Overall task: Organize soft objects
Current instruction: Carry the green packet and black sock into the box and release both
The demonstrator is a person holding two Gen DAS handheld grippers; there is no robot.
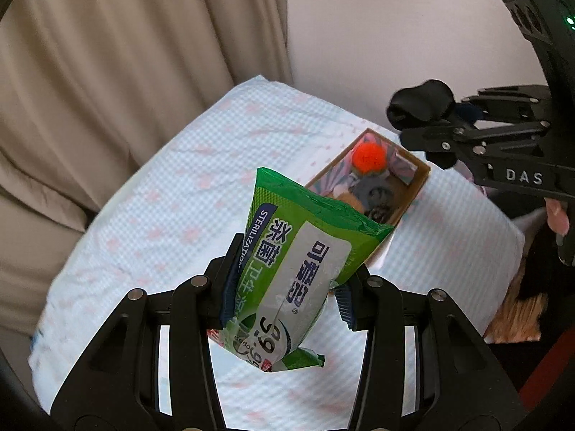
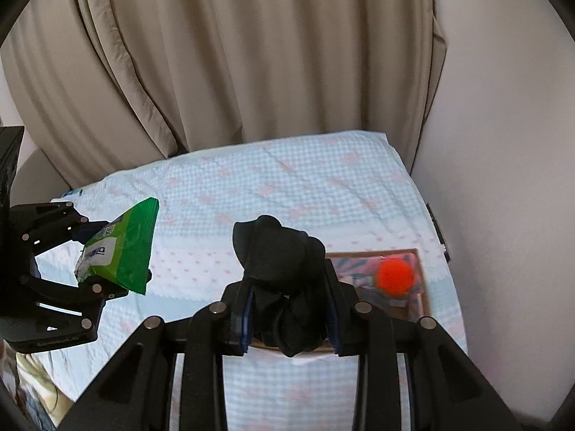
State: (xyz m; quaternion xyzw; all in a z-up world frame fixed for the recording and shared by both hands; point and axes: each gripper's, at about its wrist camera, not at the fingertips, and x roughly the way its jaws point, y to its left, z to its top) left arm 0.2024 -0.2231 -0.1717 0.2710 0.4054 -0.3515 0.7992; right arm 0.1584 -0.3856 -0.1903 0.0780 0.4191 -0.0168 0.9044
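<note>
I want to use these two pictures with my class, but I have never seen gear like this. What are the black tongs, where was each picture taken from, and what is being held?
No robot here: a person holds hand-operated tongs in each hand, each carrying a wide-angle camera looking along its fingers. In the left camera's picture, the left tongs grip a green wet-wipes pack. In the right camera's picture, the right tongs grip a bundle of black cloth. Below lies a checked bedsheet with a cardboard box holding an orange pompom and other soft bits. Beige curtains hang behind.

Left gripper (image 1: 284, 287), right gripper (image 2: 287, 309): both raised, fingers clamped.
</note>
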